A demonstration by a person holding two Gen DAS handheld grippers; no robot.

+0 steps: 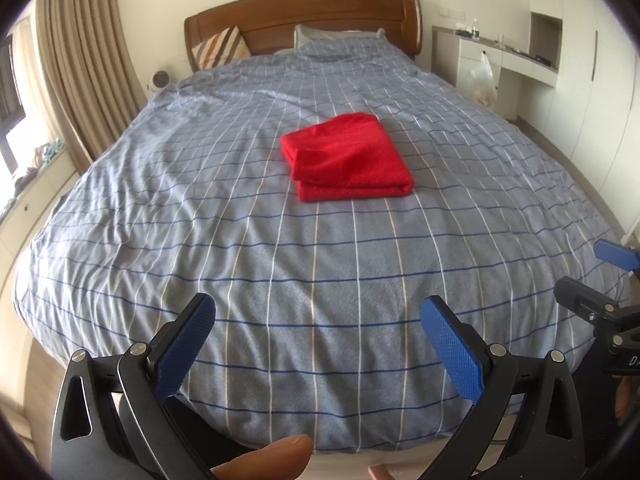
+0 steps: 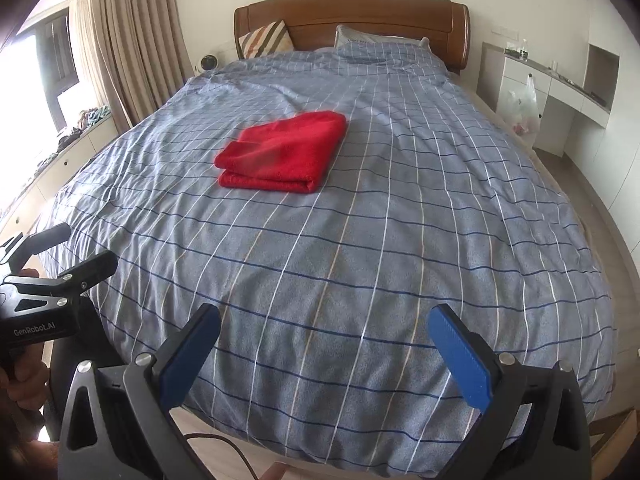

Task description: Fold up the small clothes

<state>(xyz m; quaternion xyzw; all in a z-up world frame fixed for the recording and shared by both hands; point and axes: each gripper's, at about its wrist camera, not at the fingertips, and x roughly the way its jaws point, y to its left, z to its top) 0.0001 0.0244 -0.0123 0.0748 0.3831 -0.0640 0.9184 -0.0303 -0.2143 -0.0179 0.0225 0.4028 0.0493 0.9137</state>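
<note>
Basically done, I'd say.
Cloth: red cloth [image 1: 346, 157] folded, mid-bed on the checked duvet [image 1: 280, 280].
Grippers: left gripper [image 1: 316, 344] and right gripper [image 2: 324, 350] spread wide, empty, well short of it.
Left: maybe nothing; layers hard to count.

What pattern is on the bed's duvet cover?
The duvet cover is grey-blue with a grid of white and dark blue lines, clearest in the right wrist view.
</note>
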